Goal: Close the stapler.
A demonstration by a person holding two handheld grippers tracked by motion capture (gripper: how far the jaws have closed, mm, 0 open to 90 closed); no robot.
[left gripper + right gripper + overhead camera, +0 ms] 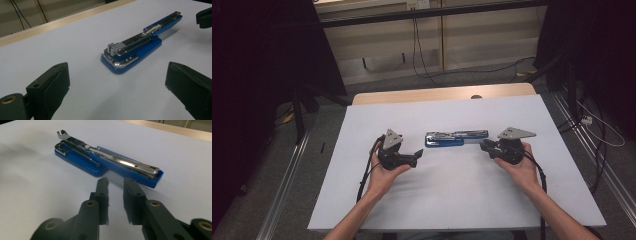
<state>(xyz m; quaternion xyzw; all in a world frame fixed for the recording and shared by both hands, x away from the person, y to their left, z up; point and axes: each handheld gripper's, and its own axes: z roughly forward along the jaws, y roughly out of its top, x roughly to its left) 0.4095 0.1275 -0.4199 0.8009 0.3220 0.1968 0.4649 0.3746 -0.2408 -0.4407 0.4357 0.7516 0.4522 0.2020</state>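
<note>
so the blue stapler (pixel 456 138) lies swung open flat at the middle of the white worktop (pixel 452 200), its base toward the left and its metal arm stretched to the right, between the two tools and touched by neither. the left hand-held gripper (pixel 418 155) stands wide with nothing between its jaws, so it should square up on the base end and close firmly across it. the right hand-held gripper (pixel 484 145), narrow and empty just near of the arm's tip, would do best to hold off until the base is pinned, lest the stapler skid.
</note>
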